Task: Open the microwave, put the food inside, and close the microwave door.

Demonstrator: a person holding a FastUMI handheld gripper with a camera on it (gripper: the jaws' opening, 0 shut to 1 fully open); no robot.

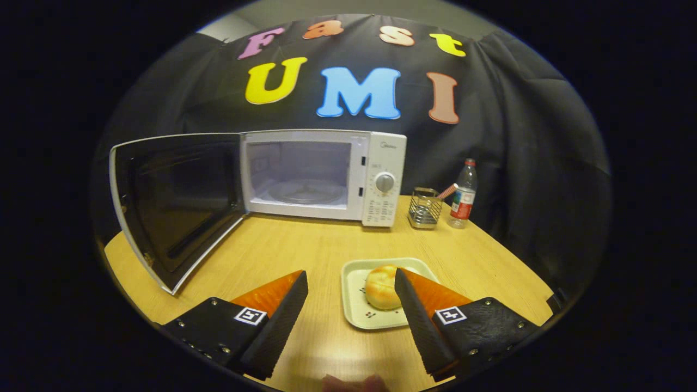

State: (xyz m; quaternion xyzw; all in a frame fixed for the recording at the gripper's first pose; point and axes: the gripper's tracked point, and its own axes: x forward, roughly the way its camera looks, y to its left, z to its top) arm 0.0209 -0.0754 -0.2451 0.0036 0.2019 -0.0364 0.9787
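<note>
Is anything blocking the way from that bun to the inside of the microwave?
Nothing visible. The bun sits on its tray between the open gripper fingers; bare table leads to the microwave, whose door is open.

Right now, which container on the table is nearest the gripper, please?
The plate holding the bun, between the open fingers; wire basket and bottle stand beside the microwave.

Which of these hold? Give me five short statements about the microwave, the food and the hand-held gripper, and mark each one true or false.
1. The microwave door stands open. True.
2. The bun lies inside the microwave. False: it sits on the plate on the table.
3. The hand-held gripper is shut on the bun. False: its fingers are spread apart, holding nothing.
4. A wire basket stands between the microwave and the water bottle. True.
5. The microwave's turntable carries a bowl. False: it is bare.
</note>
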